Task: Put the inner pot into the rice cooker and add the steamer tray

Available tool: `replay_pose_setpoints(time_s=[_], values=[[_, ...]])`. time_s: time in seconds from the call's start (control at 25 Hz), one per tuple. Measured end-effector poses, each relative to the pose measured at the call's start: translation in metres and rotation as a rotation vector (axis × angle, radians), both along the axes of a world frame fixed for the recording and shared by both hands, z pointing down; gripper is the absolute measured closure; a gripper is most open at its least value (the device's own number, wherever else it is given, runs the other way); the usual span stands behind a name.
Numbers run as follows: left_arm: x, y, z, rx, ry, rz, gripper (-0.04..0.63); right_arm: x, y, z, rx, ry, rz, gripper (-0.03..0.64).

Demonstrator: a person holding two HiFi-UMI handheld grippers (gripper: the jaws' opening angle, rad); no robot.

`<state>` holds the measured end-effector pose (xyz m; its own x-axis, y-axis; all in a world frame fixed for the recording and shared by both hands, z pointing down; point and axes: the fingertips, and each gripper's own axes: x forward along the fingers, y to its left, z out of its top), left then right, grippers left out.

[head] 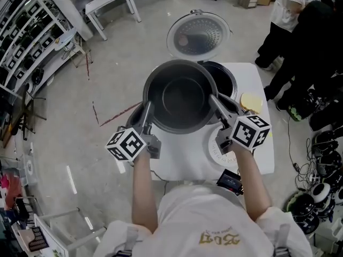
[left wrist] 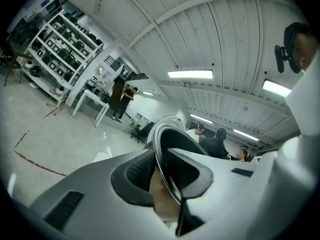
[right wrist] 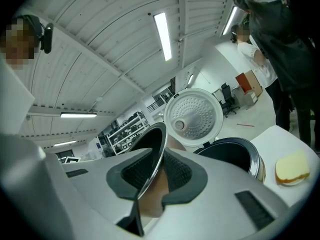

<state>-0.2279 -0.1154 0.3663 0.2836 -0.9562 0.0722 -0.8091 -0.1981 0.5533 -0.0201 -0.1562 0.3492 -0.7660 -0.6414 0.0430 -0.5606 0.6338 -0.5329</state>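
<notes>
Left tongs (head: 147, 113) and right tongs (head: 215, 103) are clamped on opposite rims of the round dark-grey metal inner pot (head: 179, 96). The pot is held over the white worktop (head: 182, 162), on the near side of the open black rice cooker (head: 224, 78).

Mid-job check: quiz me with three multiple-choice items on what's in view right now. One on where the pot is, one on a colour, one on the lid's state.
1. Where is the inner pot relative to the rice cooker?
A. Seated inside it
B. Held in the air beside it, not in it
C. On the floor

2. What colour is the sponge on the table?
A. Yellow
B. Blue
C. Red

3. How is the cooker's lid?
A. Shut
B. Open, tipped back
C. Detached, lying on the table

Answers:
1 B: the left gripper and the right gripper have their fingers clamped on opposite sides of the pot's rim.
2 A: it shows pale yellow in the head view and the right gripper view.
3 B: its perforated underside faces the camera.
</notes>
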Motion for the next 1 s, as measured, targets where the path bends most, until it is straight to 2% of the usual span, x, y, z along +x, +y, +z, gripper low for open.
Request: replay_pose_setpoints(time_s=[0.28, 1.0], values=[[0.018, -0.028, -0.006, 0.014, 0.031, 0.032, 0.505, 0.021, -0.019, -0.009, -0.002, -0.024, 0.035, 0.537], [0.053, -0.089, -0.009, 0.025, 0.038, 0.117, 0.506, 0.059, -0.066, -0.008, -0.019, -0.057, 0.115, 0.54]])
